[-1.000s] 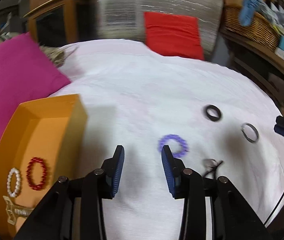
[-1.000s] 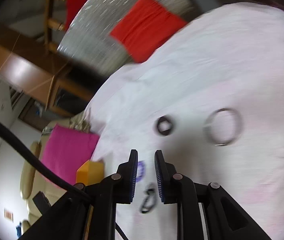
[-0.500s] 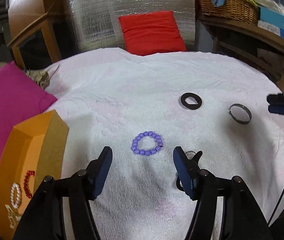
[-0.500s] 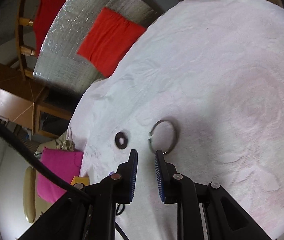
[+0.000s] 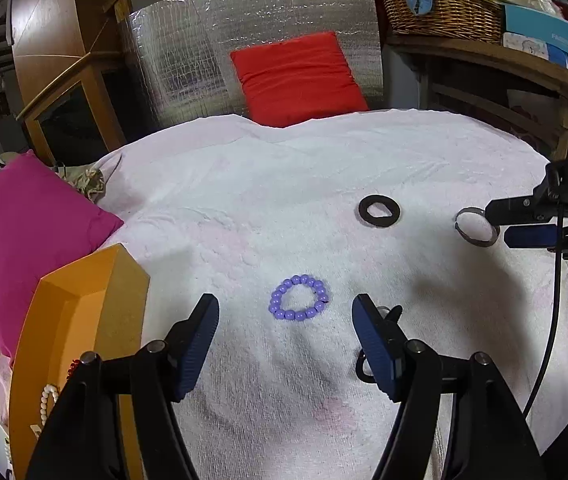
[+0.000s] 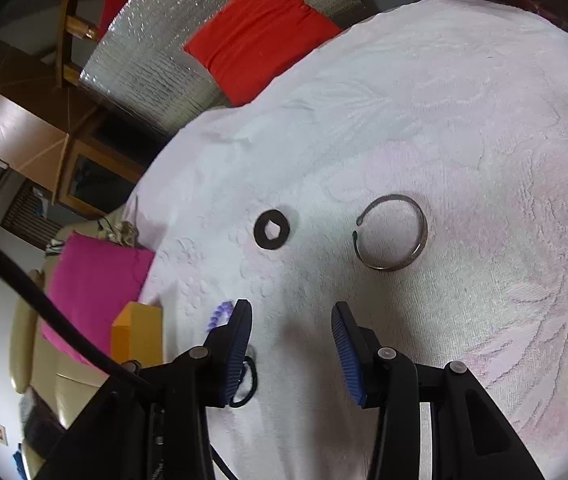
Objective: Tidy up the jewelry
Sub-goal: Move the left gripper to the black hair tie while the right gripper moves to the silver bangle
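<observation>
My left gripper point(image 5: 284, 332) stands wide, near the purple bead bracelet point(image 5: 299, 298); pinching towel point(image 5: 284, 184) risks snagging.

Purple bead bracelet point(image 5: 299, 298), black flat ring point(image 5: 379, 211), dark metal bangle point(image 6: 392, 233) on white cloth point(image 5: 243, 208) (faint pink patches). Orange box point(image 5: 71, 320) left, magenta cushion point(image 5: 15, 232), red cushion point(image 5: 298, 76) far.

— How does the left gripper point(image 5: 286, 322) stand?
— Its blue ribbed fingers point(image 5: 199, 338) are spread wide, pointing forward and tilted down, nothing between them.
— And the right gripper point(image 6: 292, 334)?
— Also parted, empty, angled downward. From the left wrist view it reaches in from the right edge point(image 5: 524, 226), its fingertips low over the surface.
</observation>
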Demonstrator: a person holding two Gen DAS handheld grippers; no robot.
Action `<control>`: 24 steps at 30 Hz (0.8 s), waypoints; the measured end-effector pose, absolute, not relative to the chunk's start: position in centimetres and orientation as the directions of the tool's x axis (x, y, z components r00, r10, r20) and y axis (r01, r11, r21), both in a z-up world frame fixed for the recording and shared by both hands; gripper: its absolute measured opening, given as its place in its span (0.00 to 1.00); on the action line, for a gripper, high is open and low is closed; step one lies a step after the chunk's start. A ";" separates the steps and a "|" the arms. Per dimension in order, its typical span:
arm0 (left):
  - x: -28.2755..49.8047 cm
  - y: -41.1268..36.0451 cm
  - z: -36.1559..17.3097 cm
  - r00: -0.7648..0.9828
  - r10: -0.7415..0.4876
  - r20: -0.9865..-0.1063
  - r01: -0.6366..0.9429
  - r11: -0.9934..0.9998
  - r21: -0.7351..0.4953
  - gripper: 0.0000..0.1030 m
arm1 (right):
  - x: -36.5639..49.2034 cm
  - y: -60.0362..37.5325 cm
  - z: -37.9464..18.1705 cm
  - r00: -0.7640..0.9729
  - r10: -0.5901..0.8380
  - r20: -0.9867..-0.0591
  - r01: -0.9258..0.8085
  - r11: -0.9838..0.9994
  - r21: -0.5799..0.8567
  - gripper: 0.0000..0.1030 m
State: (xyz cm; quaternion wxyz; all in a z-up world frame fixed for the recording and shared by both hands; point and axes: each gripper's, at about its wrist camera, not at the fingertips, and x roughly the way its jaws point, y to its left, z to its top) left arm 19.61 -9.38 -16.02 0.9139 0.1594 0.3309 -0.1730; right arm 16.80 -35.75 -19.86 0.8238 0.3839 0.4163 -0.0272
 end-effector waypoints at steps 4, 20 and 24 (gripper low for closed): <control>19.9 -9.5 -16.2 0.720 -0.205 -0.663 0.417 0.891 0.177 0.68 | 16.8 -35.7 -19.9 0.652 0.266 -0.710 0.363 0.712 0.601 0.44; 19.8 -10.4 -16.3 0.725 -0.187 -0.663 0.420 0.883 0.209 0.68 | 16.8 -36.1 -19.5 0.660 0.274 -0.700 0.342 0.719 0.604 0.44; 19.7 -10.5 -16.3 0.726 -0.190 -0.661 0.423 0.881 0.212 0.68 | 16.8 -36.0 -19.5 0.658 0.276 -0.700 0.336 0.725 0.602 0.44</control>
